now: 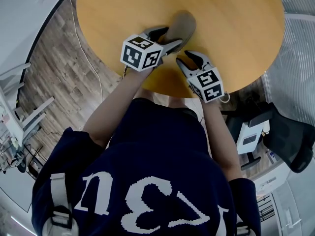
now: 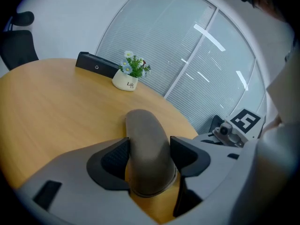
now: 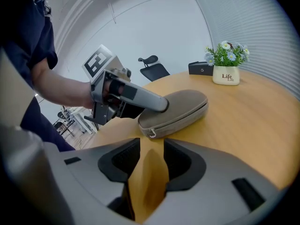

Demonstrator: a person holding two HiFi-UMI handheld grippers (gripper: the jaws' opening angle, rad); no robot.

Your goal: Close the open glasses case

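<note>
Straddling the case (image 2: 146, 139) near one end, the left gripper (image 2: 150, 143) has its jaws wide, with the pads just beside the grey fabric on either side. No firm squeeze shows, so it reads as loose, not a grip. Right gripper (image 3: 151, 143): jaws wide, nothing between them but bare table (image 3: 253, 125). It is aimed at the case's near end, where the zip pull (image 3: 151, 134) hangs, and is a little short of it. The case lies flat on the round table, lid down on base with only a seam line showing. It is judged closed or nearly so, though whether the zip runs fully round cannot be told. Well behind it stand a flower pot (image 3: 226, 74) and a black box (image 3: 200, 68), clear of the work. Risks, judged: a pad catching the fabric as the left gripper backs off could drag or swivel the case on the smooth top. An unfastened lid could spring up once nothing rests on it. A right gripper brought in low could nudge the near end and push the case askew between the left jaws.
</note>
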